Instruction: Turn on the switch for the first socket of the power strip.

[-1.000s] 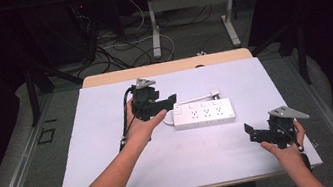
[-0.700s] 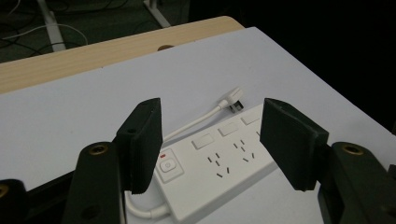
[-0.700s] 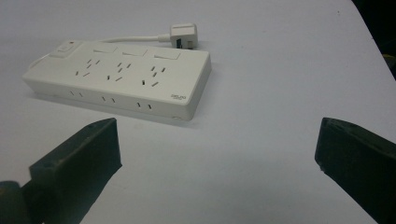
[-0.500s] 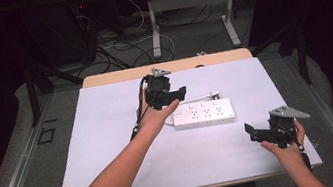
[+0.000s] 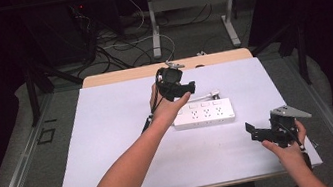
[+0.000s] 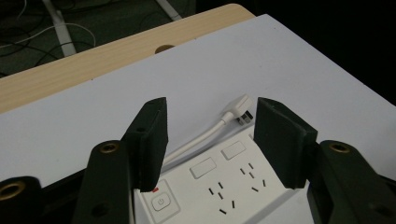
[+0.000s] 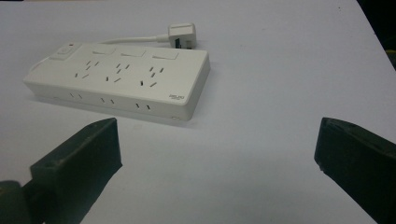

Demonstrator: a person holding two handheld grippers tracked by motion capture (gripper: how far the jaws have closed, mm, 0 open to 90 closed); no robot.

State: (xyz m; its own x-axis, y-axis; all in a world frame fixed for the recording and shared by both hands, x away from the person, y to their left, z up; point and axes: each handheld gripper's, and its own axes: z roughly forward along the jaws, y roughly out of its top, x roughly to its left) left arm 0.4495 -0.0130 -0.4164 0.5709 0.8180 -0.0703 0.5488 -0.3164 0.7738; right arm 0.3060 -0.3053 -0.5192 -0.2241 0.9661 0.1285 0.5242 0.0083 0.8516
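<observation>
Left tool [image 5: 189, 88] moved over power strip [image 5: 204, 114], closing, empty.

White power strip [image 5: 203, 114] flat on table

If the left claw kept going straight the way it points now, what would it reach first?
Most likely the plug on the white cord beside the power strip: in the left claw view it sits between the open jaws, which have just been closing on nothing. Depth is uncertain; a steeper line would meet the strip.

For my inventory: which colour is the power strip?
White; the power strip shows best in the right gripper view.
</observation>
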